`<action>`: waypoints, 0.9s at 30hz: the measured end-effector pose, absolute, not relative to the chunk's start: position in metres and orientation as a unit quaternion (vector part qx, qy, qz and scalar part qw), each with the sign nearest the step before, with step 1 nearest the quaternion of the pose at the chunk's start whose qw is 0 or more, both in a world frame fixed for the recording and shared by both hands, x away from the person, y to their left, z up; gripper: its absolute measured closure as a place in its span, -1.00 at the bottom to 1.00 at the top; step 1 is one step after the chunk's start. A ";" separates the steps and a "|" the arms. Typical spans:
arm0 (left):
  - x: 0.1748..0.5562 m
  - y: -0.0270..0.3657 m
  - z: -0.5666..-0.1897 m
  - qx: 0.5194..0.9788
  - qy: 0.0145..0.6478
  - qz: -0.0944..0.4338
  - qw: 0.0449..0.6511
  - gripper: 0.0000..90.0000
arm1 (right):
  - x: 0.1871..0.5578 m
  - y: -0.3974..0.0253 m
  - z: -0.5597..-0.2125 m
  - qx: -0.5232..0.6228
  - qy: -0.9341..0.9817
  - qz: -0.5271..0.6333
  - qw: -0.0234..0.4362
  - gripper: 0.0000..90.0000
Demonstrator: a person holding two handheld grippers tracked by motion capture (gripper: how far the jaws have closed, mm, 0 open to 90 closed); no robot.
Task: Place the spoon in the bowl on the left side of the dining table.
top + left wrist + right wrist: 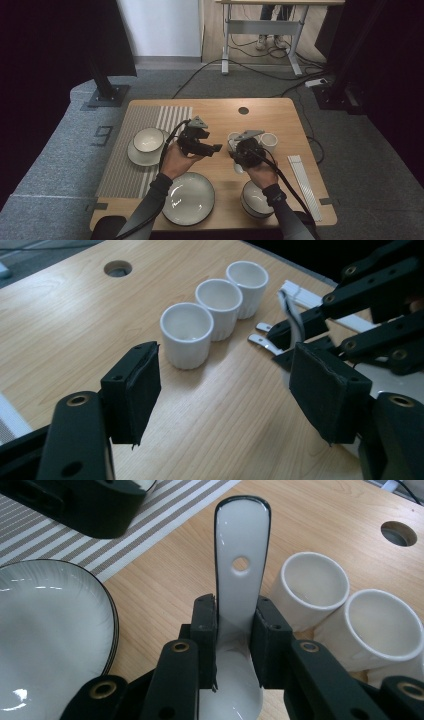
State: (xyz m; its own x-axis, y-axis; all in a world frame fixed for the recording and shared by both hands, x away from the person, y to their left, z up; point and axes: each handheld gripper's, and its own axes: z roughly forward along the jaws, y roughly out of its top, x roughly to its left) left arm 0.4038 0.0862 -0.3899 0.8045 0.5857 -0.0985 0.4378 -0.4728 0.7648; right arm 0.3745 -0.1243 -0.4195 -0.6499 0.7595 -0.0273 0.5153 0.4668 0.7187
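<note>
My right gripper (235, 611) is shut on a white ceramic spoon (243, 535), whose handle with a small hole points away from the jaws. Three white ribbed cups (186, 332) stand in a row on the wooden table (220, 117), just right of the spoon; two of the cups (314, 582) are close by in the right gripper view. My left gripper (225, 375) is open and holds nothing, its jaws facing the cups and the right gripper (350, 305). From above, the left gripper (214, 148) and right gripper (243, 150) hover side by side over the table's middle.
A bowl on a saucer (147, 142) sits on a striped placemat (125, 165) at the left. A round plate (190, 198) lies near the front edge and a bowl (254, 201) under the right forearm. A white strip (302, 182) lies at the right. A cable hole (243, 110) is at the back.
</note>
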 end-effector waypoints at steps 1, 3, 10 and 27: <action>0.404 0.085 -0.389 0.853 0.300 0.089 0.418 -0.35 | 0.374 -0.124 -0.420 0.380 0.839 0.349 0.174 0.66; 0.404 0.083 -0.389 0.853 0.298 0.087 0.419 -0.34 | 0.374 -0.122 -0.420 0.380 0.839 0.349 0.174 0.66; 0.404 0.077 -0.388 0.854 0.294 0.077 0.423 -0.30 | 0.374 -0.117 -0.423 0.373 0.841 0.351 0.173 0.66; 0.409 0.069 -0.400 0.856 0.301 0.033 0.418 0.05 | 0.371 -0.100 -0.425 0.353 0.849 0.354 0.172 0.66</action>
